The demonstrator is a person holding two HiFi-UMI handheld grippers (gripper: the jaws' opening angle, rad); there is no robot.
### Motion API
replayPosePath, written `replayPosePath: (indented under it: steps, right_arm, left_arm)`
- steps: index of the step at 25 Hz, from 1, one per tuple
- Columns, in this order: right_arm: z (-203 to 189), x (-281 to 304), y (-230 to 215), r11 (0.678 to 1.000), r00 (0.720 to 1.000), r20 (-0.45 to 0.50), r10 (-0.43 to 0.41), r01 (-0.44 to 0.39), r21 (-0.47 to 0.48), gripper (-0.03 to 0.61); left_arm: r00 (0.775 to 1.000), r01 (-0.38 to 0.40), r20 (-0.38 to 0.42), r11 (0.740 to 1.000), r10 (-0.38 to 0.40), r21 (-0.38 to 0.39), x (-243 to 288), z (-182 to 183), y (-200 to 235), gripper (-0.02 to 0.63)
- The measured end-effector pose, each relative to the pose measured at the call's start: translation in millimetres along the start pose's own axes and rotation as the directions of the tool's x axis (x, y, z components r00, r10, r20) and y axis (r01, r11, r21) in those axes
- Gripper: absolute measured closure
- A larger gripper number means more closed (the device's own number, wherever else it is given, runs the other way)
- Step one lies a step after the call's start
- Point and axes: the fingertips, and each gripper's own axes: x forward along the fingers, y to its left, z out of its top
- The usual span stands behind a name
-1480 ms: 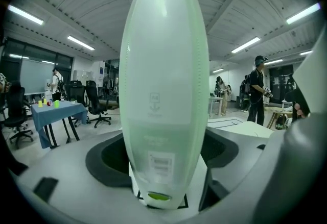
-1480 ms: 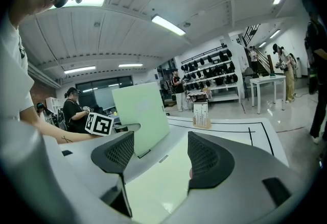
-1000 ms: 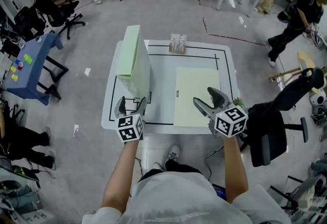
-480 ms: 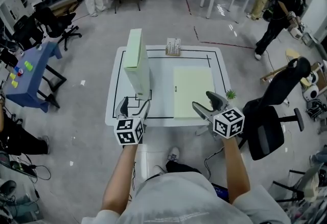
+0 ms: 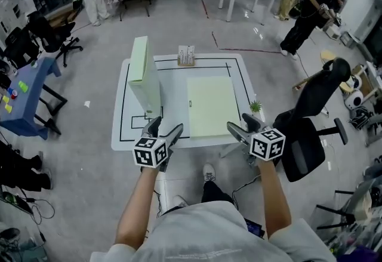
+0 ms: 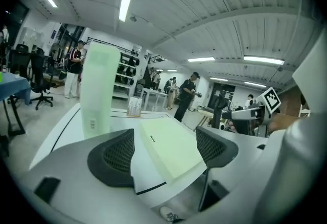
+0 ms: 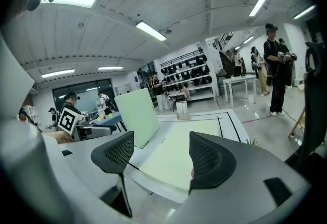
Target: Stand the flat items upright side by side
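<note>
The lying box (image 5: pixel 212 105) is pale green, thin and broad. It rests flat on the middle of the table (image 5: pixel 122 135), with its near edge close to the front rim. The upright box (image 5: pixel 142 73), of like colour, stands on edge to its left, near but not touching.

By appearance the lying box is a light, stiff carton with smooth faces, so pads may slip on them. Suggested hold: pinch across its thickness at the near edge and tip it up, steadying a side edge with the other gripper.

The left gripper (image 5: pixel 166 128) and the right gripper (image 5: pixel 241 123) hover at the front rim — both with jaws wide apart and nothing between the pads.
</note>
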Motion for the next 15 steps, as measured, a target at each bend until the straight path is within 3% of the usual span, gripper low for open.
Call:
replayPosePath:
  steps: [5, 10, 15]
  right_arm:
    - [-5, 13, -60, 0.994, 0.999, 0.0, -0.047, 0.047, 0.096, 0.225]
    - [-27, 39, -108, 0.984, 0.997, -0.072, 0.002, 0.011, 0.175, 0.225]
    - [-35, 77, -145, 0.968, 0.996, -0.083, 0.02, 0.002, 0.252, 0.225]
  left_arm:
    - [0.993, 0.069, -0.094, 0.997, -0.071, -0.019, 63, -17, -12, 0.227]
    - [0.98, 0.07, -0.184, 0.997, -0.075, -0.033, 120, -31, -9, 0.227]
    - [0.966, 0.045, -0.245, 0.988, -0.081, -0.15, 163, -50, 11, 0.227]
